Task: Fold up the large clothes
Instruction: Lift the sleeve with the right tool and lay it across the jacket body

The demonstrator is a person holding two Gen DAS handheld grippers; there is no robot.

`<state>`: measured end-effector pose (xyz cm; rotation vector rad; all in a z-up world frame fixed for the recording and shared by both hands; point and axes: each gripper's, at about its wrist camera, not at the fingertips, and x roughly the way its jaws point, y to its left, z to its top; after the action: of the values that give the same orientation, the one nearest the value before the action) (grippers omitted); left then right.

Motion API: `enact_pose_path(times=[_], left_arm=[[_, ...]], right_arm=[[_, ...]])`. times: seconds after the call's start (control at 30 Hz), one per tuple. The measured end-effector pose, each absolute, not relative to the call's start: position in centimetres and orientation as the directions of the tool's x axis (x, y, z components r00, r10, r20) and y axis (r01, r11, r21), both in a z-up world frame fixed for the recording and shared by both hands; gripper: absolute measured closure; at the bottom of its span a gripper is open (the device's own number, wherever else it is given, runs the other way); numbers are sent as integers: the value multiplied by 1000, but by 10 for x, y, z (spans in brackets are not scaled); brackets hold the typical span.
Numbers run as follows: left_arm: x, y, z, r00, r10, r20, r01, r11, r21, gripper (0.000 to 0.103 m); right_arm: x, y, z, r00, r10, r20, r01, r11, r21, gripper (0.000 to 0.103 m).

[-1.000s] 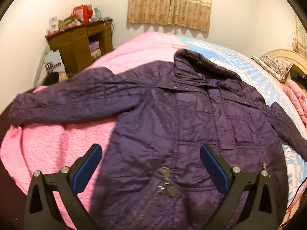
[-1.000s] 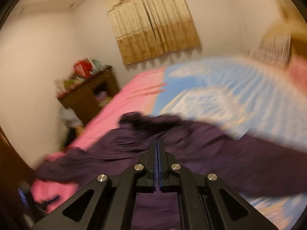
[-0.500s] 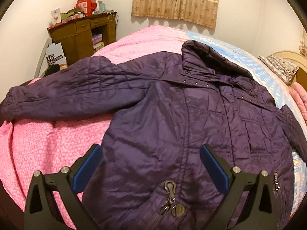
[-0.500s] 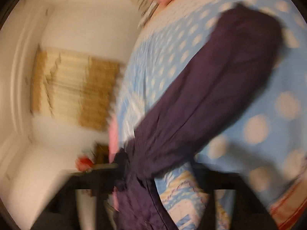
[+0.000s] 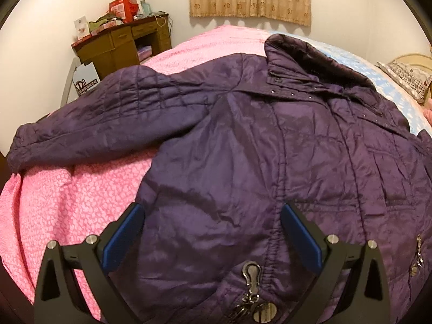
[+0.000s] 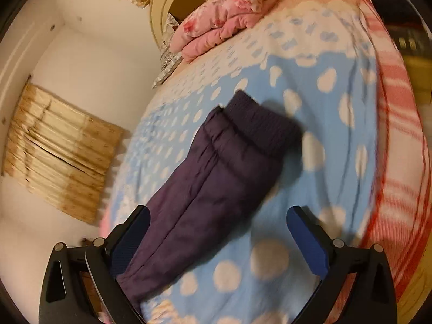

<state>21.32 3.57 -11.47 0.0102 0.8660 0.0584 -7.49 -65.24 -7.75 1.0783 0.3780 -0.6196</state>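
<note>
Jacket (image 5: 243, 162): dark purple, quilted, shiny, spread front-up on the bed (image 5: 67, 202).
Body: flat, lightly creased, zipped; zipper pull (image 5: 252, 272) at the near hem.
Collar (image 5: 310, 62): at the far end, dark lining showing, snaps along its base.
One sleeve (image 5: 94, 129): stretched sideways over the pink cover.
Other sleeve (image 6: 216, 175): straight on the blue dotted cover, ribbed cuff (image 6: 264, 132) at its end.
</note>
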Motion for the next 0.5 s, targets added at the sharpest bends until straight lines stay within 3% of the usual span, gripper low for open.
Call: enact_pose_path(times=[0.13, 0.17, 0.2, 0.23, 0.27, 0.37, 0.5], left_arm=[[213, 34, -115, 645, 61, -762, -47, 998, 41, 0], [214, 34, -116, 646, 63, -761, -46, 998, 43, 0], [213, 33, -116, 647, 64, -760, -45, 998, 45, 0], [213, 33, -117, 649, 63, -759, -44, 998, 45, 0], [214, 33, -118, 650, 59, -757, -44, 998, 40, 0], [215, 34, -120, 654, 46, -755, -44, 999, 23, 0], [214, 34, -120, 660, 39, -750, -39, 999, 18, 0]], right_arm=[[-59, -674, -83, 759, -313, -571, 650, 339, 680, 2], [-54, -678, -82, 753, -316, -578, 658, 339, 672, 7], [-49, -684, -82, 737, -326, -592, 676, 339, 655, 18], [-44, -687, -79, 714, -334, -616, 701, 336, 630, 58], [-43, -685, -78, 706, -319, -632, 708, 334, 623, 67], [-42, -683, -76, 714, -299, -633, 699, 343, 627, 70], [-39, -646, -32, 702, -382, -601, 707, 477, 523, 72]])
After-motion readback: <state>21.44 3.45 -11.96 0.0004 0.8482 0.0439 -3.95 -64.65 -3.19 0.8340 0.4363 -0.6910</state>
